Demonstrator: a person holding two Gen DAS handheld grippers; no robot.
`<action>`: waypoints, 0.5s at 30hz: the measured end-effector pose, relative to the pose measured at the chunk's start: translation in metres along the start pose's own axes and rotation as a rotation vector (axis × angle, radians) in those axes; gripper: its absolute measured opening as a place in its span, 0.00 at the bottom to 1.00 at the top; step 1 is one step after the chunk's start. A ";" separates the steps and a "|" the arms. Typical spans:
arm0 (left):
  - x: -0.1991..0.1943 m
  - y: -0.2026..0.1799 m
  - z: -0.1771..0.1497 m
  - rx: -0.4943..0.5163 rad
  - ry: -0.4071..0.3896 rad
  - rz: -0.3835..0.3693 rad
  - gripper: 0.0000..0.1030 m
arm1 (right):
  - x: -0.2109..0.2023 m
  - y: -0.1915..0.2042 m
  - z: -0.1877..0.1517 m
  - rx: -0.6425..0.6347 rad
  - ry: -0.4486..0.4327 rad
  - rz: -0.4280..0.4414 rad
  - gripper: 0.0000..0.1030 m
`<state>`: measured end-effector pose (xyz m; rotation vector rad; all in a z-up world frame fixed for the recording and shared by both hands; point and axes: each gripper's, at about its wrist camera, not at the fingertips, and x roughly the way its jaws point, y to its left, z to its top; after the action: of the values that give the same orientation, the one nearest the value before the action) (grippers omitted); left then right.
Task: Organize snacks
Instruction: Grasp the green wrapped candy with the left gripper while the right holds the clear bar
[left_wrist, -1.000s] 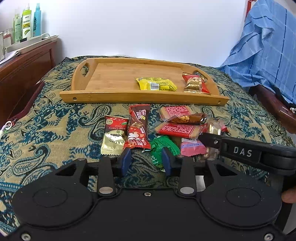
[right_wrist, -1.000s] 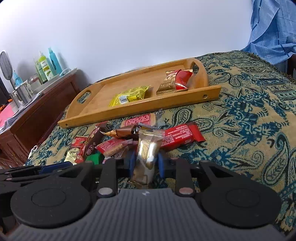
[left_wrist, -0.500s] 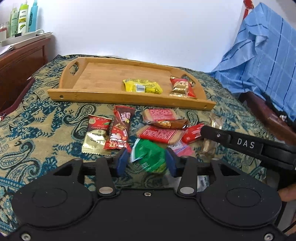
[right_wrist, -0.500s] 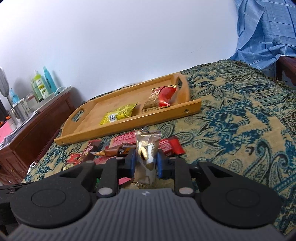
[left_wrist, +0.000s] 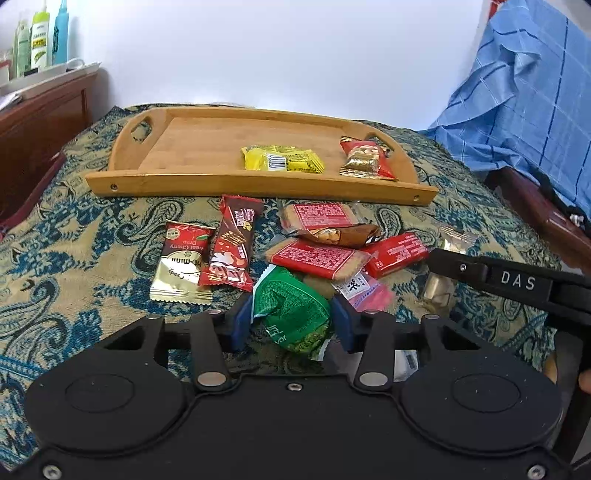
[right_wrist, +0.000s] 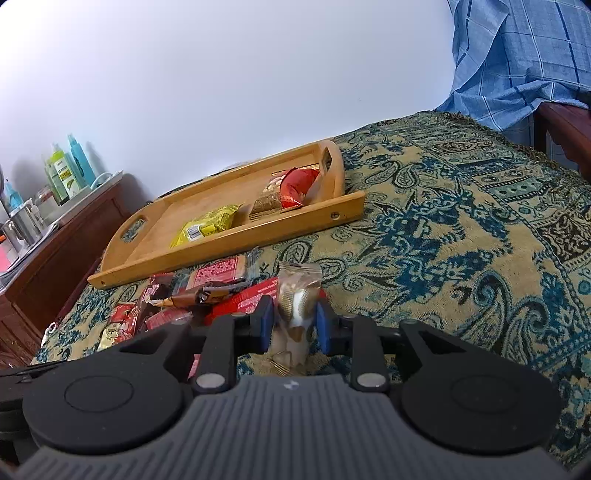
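Note:
A wooden tray (left_wrist: 207, 181) lies at the back of the bed and holds a yellow packet (left_wrist: 282, 159) and a red-gold packet (left_wrist: 364, 158). A heap of red snack packets (left_wrist: 317, 254) lies in front of it. My left gripper (left_wrist: 290, 323) is shut on a green packet (left_wrist: 293, 314), held just above the cloth. My right gripper (right_wrist: 293, 325) is shut on a clear gold-patterned packet (right_wrist: 297, 299), lifted above the heap; it also shows in the left wrist view (left_wrist: 448, 258). The tray (right_wrist: 236, 236) lies ahead to the left.
A gold-red candy packet (left_wrist: 183, 266) and a brown-red bar (left_wrist: 232, 243) lie left of the heap. A wooden cabinet (left_wrist: 40, 122) with bottles (left_wrist: 40, 35) stands at the left. Blue checked cloth (left_wrist: 528, 92) hangs at the right. Paisley bedcover (right_wrist: 461, 240) spreads around.
My left gripper has closed on the green packet and raised it off the cloth. My right gripper has lifted the clear gold packet up and away from the heap.

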<state>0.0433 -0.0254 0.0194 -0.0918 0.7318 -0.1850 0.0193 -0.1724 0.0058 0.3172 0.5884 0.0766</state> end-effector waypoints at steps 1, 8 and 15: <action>-0.002 0.000 -0.001 0.004 -0.007 0.012 0.49 | 0.000 -0.001 0.000 0.003 0.003 -0.002 0.40; -0.013 0.008 -0.003 -0.040 -0.024 0.039 0.70 | -0.001 -0.004 -0.001 0.026 0.006 -0.024 0.60; -0.016 0.010 -0.003 -0.144 0.025 0.056 0.54 | -0.009 -0.001 -0.008 0.065 -0.048 -0.098 0.75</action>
<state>0.0310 -0.0124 0.0268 -0.2064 0.7717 -0.0797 0.0073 -0.1729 0.0043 0.3518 0.5593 -0.0446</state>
